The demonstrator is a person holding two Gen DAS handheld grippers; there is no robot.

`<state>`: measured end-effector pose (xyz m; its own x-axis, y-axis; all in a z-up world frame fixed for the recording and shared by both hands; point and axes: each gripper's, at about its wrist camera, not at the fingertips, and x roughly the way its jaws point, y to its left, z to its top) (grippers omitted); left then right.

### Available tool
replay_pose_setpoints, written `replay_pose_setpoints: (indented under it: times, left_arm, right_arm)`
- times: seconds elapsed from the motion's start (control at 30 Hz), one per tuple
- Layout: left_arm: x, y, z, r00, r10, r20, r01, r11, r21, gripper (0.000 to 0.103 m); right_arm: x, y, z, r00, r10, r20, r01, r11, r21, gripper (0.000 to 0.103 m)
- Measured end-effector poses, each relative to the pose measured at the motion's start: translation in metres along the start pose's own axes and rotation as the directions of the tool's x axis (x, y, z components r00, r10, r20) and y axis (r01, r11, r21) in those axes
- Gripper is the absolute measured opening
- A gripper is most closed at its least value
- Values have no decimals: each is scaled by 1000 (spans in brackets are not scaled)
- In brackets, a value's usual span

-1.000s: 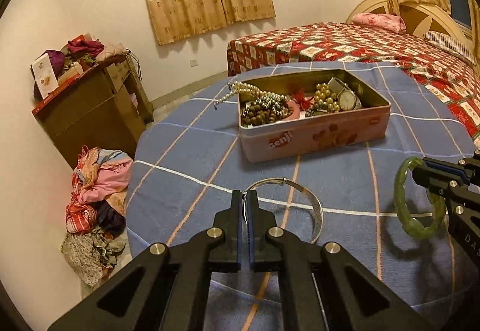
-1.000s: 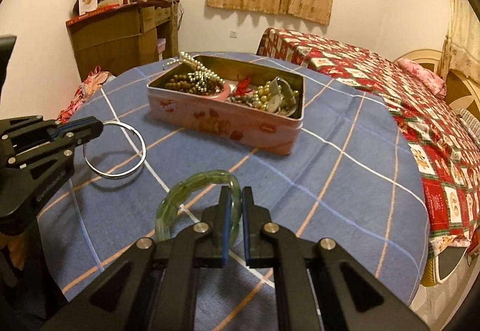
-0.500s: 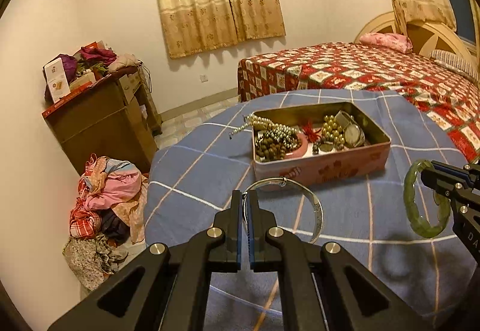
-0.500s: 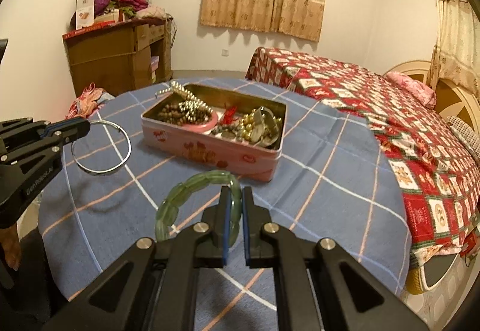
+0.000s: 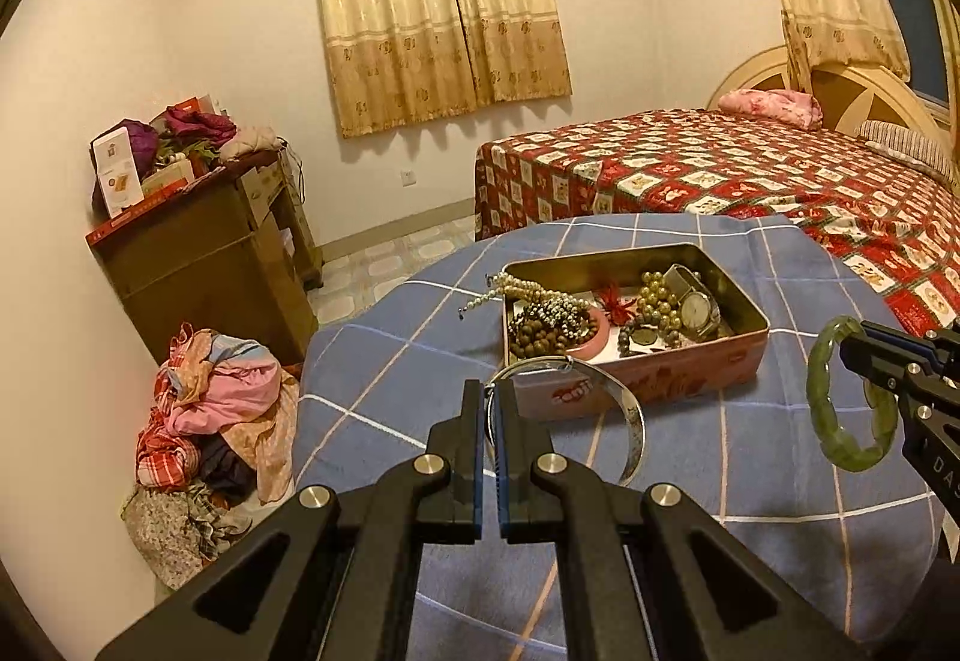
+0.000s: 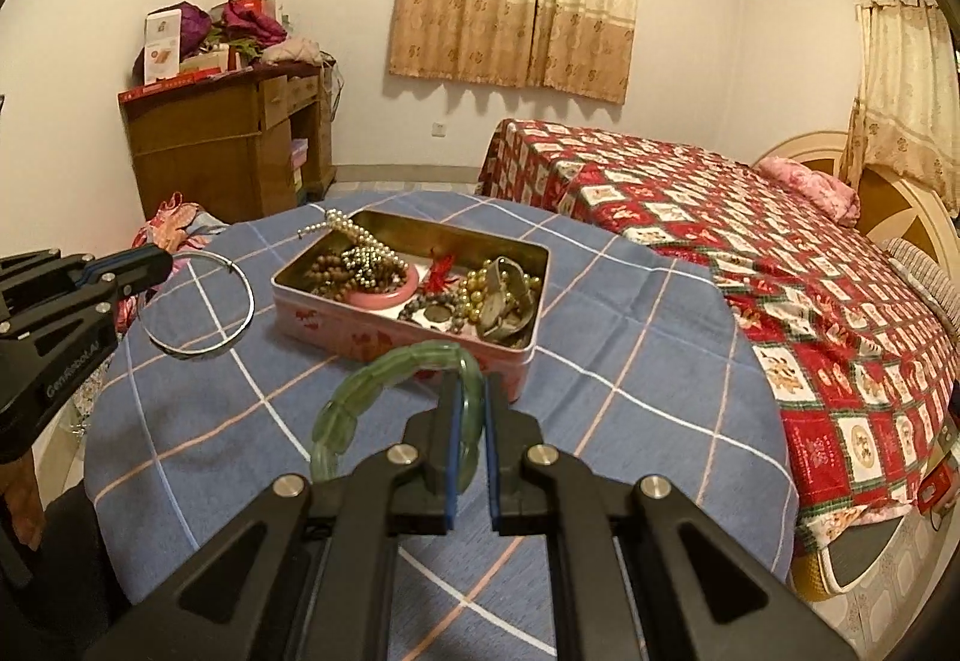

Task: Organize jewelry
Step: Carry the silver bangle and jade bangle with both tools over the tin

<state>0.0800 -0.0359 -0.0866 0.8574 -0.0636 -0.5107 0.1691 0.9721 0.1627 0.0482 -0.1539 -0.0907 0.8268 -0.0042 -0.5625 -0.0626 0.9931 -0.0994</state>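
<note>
The silver bangle (image 5: 624,421) is pinched by its thin rim between the closed fingers of the left gripper (image 5: 492,409), held clear of the tabletop, its open hoop tilted out to the right of the fingertips and overlapping the near wall of the tin in the left wrist view. From the right wrist view the same hoop (image 6: 201,304) hangs off the tip of the left gripper (image 6: 157,261), to the left of the tin. The green jade bangle (image 6: 384,391) is clamped between the fingers of the right gripper (image 6: 468,397), its scalloped ring arching up and out to the left of the jaws; in the left wrist view it (image 5: 840,397) stands roughly upright at the tip of the right gripper (image 5: 852,352), above the cloth and to the right of the tin. Between and beyond the two grippers sits the open pink tin (image 5: 690,367) on the blue checked tablecloth (image 5: 750,481). Inside it lie brown wooden beads (image 5: 537,337), a pink bangle (image 5: 594,340), a red ornament (image 5: 618,298), gold beads (image 5: 654,301) and a wristwatch (image 5: 696,307), while a pearl strand (image 5: 498,292) spills over its far left corner. Behind the table stand a bed with a red patterned cover (image 6: 750,241), a wooden cabinet (image 6: 228,145) piled with things, and a heap of clothes (image 5: 210,415) on the floor.
</note>
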Motion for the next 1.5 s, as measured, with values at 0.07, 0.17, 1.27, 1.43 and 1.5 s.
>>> replay_pose_setpoints:
  times: [0.07, 0.17, 1.27, 1.43, 1.5]
  left_arm:
    - [-1, -1, 1, 1000, 0, 4, 0, 1000, 0, 2]
    - [-3, 0, 3, 1000, 0, 11, 0, 1000, -5, 2]
    - [0, -1, 37, 994, 7, 109, -3, 999, -34, 2]
    - [5, -3, 46, 993, 13, 120, -10, 1000, -27, 2]
    - [8, -3, 48, 993, 22, 120, -20, 1000, -24, 2]
  right_arm:
    - [-1, -1, 1, 1000, -1, 4, 1, 1000, 1, 8]
    - [-2, -1, 2, 1000, -4, 9, 4, 1000, 4, 8]
    - [1, -12, 26, 995, -41, 88, 39, 999, 30, 8]
    - [3, -12, 33, 994, -46, 97, 44, 999, 25, 8]
    - [5, -13, 35, 994, -51, 98, 48, 999, 25, 8]
